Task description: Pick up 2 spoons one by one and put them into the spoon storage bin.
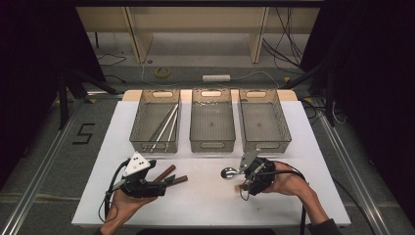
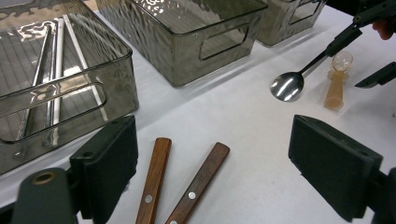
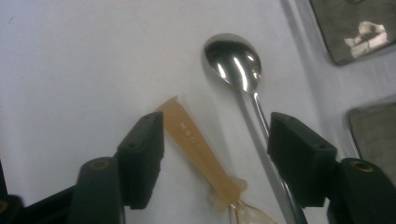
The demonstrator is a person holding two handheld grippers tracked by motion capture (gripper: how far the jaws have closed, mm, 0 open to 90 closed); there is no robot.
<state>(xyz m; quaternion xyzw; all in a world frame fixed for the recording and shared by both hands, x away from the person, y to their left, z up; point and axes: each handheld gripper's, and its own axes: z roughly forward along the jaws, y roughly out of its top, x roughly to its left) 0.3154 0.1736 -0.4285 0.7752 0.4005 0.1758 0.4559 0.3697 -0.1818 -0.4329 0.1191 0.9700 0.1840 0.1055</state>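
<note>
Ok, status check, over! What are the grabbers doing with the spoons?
Right gripper open, fingers straddling metal spoon and amber spoon. Left gripper open, above two wooden handles. Three bins behind; nothing in the way.

Premises: a recording lab. Evidence: black curtains (image 1: 29, 58) enclosing a white-covered table (image 1: 205, 205), aluminium floor rails (image 1: 44, 161), loose cables (image 1: 288, 39), a power strip (image 1: 216, 78), floor marking "5" (image 1: 84, 133).

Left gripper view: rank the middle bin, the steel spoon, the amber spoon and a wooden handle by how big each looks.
1. Middle bin, plainly largest.
2. Wooden handle, though it lies nearest the camera and runs out of frame, so its rank is unsure.
3. Steel spoon, partly hidden by the far gripper.
4. Amber spoon, smallest.
</note>
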